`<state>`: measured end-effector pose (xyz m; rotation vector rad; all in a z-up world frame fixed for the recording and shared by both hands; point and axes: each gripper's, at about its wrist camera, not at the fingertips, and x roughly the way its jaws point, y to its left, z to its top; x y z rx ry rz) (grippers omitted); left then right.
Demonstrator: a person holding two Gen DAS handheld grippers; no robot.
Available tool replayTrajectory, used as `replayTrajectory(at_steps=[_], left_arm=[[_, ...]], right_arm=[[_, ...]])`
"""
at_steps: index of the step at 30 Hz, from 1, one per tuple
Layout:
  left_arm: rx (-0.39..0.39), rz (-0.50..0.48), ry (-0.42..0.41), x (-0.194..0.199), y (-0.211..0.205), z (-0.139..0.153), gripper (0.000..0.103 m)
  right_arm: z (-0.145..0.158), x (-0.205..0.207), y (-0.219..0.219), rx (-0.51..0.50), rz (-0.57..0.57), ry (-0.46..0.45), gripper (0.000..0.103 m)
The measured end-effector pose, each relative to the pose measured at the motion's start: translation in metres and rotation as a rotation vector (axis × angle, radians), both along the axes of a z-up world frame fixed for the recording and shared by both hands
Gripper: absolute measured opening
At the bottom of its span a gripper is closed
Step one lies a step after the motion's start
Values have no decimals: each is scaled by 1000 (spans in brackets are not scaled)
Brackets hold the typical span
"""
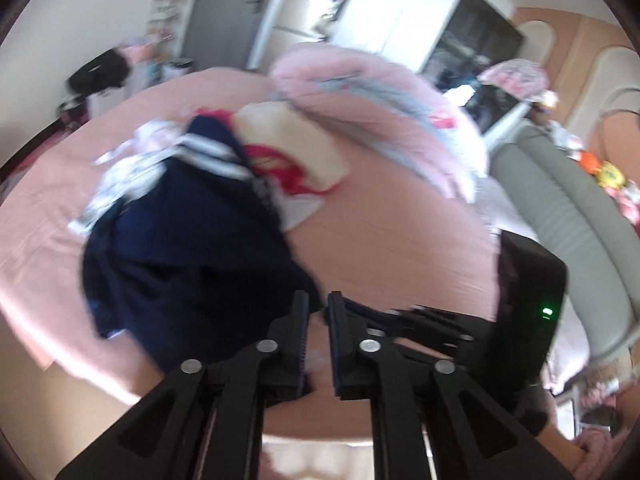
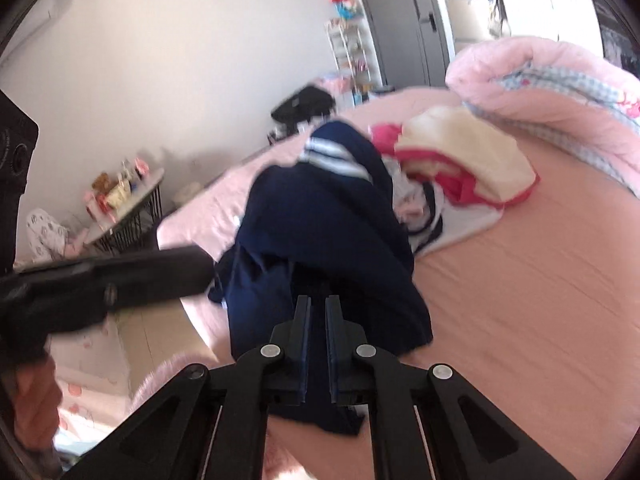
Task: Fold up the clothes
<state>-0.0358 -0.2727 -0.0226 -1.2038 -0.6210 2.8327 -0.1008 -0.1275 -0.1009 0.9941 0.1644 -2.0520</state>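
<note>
A navy garment (image 1: 180, 248) with white stripes near its far end lies crumpled on the pink bed sheet (image 1: 400, 240). In the right wrist view it (image 2: 320, 220) runs from the clothes pile down into my right gripper (image 2: 318, 304), which is shut on its near edge. My left gripper (image 1: 318, 308) hovers just right of the garment, its jaws slightly apart with only pink sheet showing between them. The left gripper (image 2: 200, 268) also reaches in from the left in the right wrist view. The right gripper (image 1: 400, 312) shows blurred beside the left one.
A pile with a cream and red garment (image 2: 464, 152) and white patterned clothes lies behind the navy one. A rolled pink quilt (image 2: 540, 68) fills the far right of the bed. A grey padded headboard (image 1: 560, 208) is at right. A small side table (image 2: 124, 204) stands beyond the bed's left edge.
</note>
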Motion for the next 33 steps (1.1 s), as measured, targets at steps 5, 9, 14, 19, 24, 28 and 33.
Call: replayTrajectory(at_steps=[5, 9, 14, 19, 24, 28, 33], left_arm=[[35, 113, -94, 8, -30, -28, 52], [34, 85, -120, 9, -26, -41, 52], [35, 70, -154, 4, -20, -55, 52], [51, 88, -190, 4, -19, -66, 52], [83, 47, -231, -1, -5, -82, 52], [100, -20, -223, -8, 16, -84, 52], [54, -114, -243, -19, 57, -82, 52]], right_arm=[[-66, -5, -14, 148, -21, -145, 56], [-114, -12, -26, 209, -48, -243, 56], [-125, -16, -46, 239, -34, -219, 7], [-84, -21, -31, 157, -167, -163, 6], [-6, -22, 6, -7, -253, -41, 5], [46, -19, 52, -112, -300, 37, 5], [100, 3, 127, -156, -413, 135, 5]])
